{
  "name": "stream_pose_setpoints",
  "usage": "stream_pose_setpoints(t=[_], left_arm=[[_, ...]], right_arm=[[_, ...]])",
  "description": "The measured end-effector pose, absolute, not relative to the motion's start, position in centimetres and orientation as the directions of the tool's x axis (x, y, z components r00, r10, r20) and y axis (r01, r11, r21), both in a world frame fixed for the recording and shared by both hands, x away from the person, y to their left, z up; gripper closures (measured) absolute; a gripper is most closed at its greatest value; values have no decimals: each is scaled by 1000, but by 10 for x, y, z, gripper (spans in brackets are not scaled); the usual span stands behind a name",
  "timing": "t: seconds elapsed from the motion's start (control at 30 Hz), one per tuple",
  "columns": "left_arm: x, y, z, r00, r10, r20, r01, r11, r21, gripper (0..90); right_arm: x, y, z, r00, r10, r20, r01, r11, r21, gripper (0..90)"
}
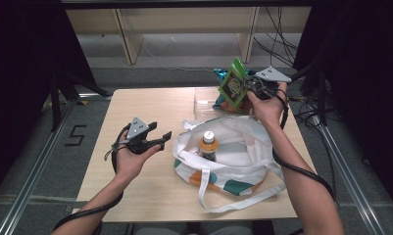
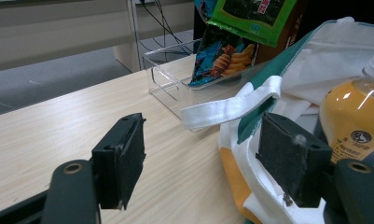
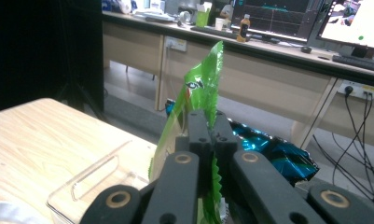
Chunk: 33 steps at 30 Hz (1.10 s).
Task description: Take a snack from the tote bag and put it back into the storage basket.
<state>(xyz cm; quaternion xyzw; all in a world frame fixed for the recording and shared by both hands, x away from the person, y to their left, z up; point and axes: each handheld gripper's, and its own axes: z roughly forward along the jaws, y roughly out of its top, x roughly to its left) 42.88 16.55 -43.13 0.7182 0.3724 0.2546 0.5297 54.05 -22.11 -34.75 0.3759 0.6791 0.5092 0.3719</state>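
Observation:
My right gripper [image 1: 250, 84] [image 3: 207, 122] is shut on a green snack bag [image 1: 233, 84] [image 3: 199, 98], held up above the clear plastic tray [image 1: 204, 103] [image 3: 96, 179] at the table's far right. A blue snack bag [image 1: 222, 100] [image 2: 222, 53] [image 3: 268, 151] leans in that tray. My left gripper [image 1: 159, 134] [image 2: 203, 158] is open and holds nothing, just left of a white tote bag [image 1: 233, 147] [image 2: 287, 88]. An orange drink bottle [image 1: 208, 144] [image 2: 352, 116] stands inside the tote.
The tote's white handles [image 1: 218, 196] trail toward the table's front edge. The wooden table [image 1: 135, 186] has bare surface on its left half. Dark stands and cables lie on the floor around it. Desks with monitors stand beyond in the right gripper view.

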Motion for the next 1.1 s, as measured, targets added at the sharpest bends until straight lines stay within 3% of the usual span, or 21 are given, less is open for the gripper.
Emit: stream_pose_setpoints(t=[0.3,1.1], left_arm=[[429,165,-432,596,802,-29,267,-164,950,308],[430,166,-432,596,802,-32,270,-163,949,307]], right_arm=[[543,-212,-356,-443,874,-198,109,271,956,900],[554,-197,-356,-446,874,-191,96,258,961,900]])
